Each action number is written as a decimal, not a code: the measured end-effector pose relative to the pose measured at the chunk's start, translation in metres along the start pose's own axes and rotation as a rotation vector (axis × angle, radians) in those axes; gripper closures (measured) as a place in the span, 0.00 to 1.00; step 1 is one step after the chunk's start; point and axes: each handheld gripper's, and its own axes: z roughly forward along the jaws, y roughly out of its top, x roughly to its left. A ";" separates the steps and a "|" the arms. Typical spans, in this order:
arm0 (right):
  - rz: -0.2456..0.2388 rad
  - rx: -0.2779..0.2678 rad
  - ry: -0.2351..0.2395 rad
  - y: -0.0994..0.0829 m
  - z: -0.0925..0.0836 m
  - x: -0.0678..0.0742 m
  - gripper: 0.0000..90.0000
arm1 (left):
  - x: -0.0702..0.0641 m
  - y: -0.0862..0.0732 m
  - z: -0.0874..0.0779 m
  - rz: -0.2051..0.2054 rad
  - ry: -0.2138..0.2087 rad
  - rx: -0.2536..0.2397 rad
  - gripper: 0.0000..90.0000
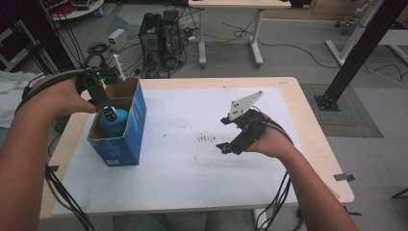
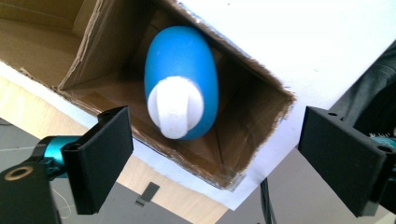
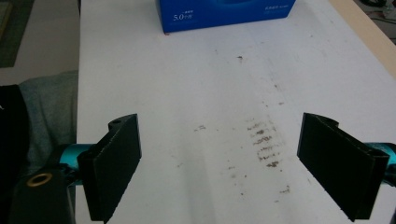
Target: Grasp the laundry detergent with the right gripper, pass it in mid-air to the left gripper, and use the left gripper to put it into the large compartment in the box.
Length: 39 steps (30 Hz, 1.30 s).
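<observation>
Blue bottle (image 2: 181, 79) beneath wide-open left gripper (image 2: 233, 163)

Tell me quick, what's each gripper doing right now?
Left gripper: open, jaws spread above the blue bottle in the cardboard box, holding nothing.
Right gripper: open, empty, over the white sheet.

The white sheet (image 1: 183, 159) on the table (image 1: 312, 130) lay bare from the middle out to 3 o'clock, with lots of room to pass. At 9 o'clock the tall blue box (image 1: 132, 134) stood in the way, and a blue bottle (image 2: 180, 84) took up much of its open top.
</observation>
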 end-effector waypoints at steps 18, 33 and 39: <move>-0.005 0.128 -0.023 0.005 -0.028 -0.013 0.14 | -0.046 0.038 -0.008 0.254 -0.030 0.023 0.02; -0.030 0.279 0.023 0.012 -0.027 -0.027 0.14 | -0.085 0.082 0.017 0.422 -0.034 0.017 0.03; -0.066 0.377 0.027 0.018 -0.021 -0.029 0.14 | -0.092 0.093 0.040 0.437 -0.032 0.038 0.03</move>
